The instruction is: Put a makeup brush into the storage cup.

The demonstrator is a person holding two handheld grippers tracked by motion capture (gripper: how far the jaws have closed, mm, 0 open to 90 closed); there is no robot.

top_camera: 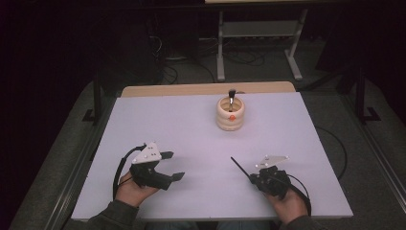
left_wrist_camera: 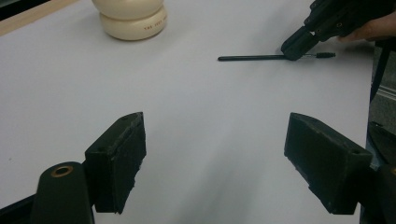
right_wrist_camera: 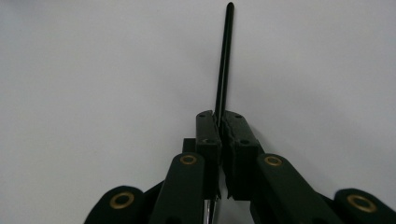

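1. On the left I see my left gripper (top_camera: 173, 166) low over the white table (top_camera: 191, 143). Its jaws stand wide apart, and there is nothing between them.
2. In the left gripper view, bare white table lies between the two black pads (left_wrist_camera: 116, 161).
3. Further right and far back stands a cream holder (top_camera: 230, 113) with round rings and a small orange dot on its front. One dark tool with a shiny handle (top_camera: 231, 98) stands up inside it.
4. The holder is well apart from both my grippers.
5. On the right is my right gripper (top_camera: 251, 178), near the front edge of the table. Its jaws are pinched tight on a thin black stick (top_camera: 239, 166), which looks like a small brush.
6. The long end of the stick pokes out past the jaws, up and to the left. In the right gripper view it runs straight ahead from the jaws (right_wrist_camera: 223, 70).
7. In the left gripper view, a short fuzzy tip (left_wrist_camera: 325, 55) sticks out behind the jaws, low over the table.
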